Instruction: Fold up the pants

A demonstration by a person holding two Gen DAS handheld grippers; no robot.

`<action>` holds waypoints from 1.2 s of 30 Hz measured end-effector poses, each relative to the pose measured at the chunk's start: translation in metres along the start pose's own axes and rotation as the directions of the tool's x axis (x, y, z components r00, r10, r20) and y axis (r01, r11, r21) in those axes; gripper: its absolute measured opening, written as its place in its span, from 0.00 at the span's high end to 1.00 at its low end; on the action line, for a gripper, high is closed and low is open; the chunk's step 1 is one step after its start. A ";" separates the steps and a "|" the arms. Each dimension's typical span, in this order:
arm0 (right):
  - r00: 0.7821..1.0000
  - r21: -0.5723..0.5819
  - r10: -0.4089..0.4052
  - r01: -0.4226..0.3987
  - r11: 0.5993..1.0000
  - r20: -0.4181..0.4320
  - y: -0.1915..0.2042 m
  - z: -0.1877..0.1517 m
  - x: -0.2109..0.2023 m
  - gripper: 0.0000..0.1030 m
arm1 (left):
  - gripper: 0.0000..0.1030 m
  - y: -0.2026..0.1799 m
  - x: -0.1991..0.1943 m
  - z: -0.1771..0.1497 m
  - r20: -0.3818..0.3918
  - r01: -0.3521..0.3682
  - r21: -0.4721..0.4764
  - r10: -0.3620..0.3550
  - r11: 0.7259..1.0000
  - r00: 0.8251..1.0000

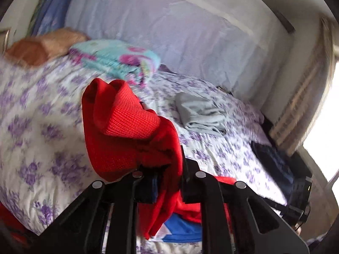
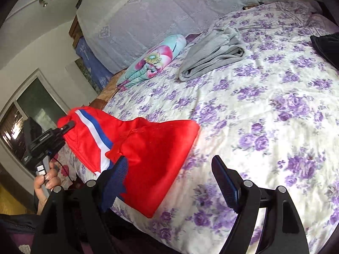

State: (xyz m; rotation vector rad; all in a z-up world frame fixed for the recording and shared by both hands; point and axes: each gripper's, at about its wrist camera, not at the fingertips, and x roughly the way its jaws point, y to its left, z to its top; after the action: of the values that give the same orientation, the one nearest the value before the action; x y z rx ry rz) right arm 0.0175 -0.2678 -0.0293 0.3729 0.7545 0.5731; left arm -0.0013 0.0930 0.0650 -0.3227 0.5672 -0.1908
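The red pants [image 2: 148, 154] with a blue and white side stripe lie at the near left edge of the bed. My left gripper [image 1: 167, 182] is shut on a bunched fold of the red pants [image 1: 122, 131] and holds it lifted above the bed. It also shows in the right wrist view [image 2: 67, 126], gripping the far left end of the pants. My right gripper [image 2: 169, 180] is open and empty. Its left finger [image 2: 118, 173] rests on the near edge of the red fabric.
The bed has a purple floral cover [image 2: 264, 110]. Folded grey pants [image 2: 211, 55] and a floral turquoise blanket [image 2: 152, 61] lie toward the headboard. A dark garment [image 2: 328, 44] lies at the far right. A lavender-covered headboard [image 1: 169, 33] stands behind.
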 end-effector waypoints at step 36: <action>0.943 0.221 0.243 -0.193 0.956 -0.227 -0.014 -0.002 0.057 0.03 | 0.05 0.016 0.108 -0.055 -0.402 0.227 -0.175 -0.280 0.958 0.872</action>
State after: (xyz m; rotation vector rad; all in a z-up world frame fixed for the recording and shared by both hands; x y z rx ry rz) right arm 0.0548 -0.2435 -0.0683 0.5791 1.0267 0.7687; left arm 0.0587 0.0657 -0.0373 -0.4813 0.9716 -0.4915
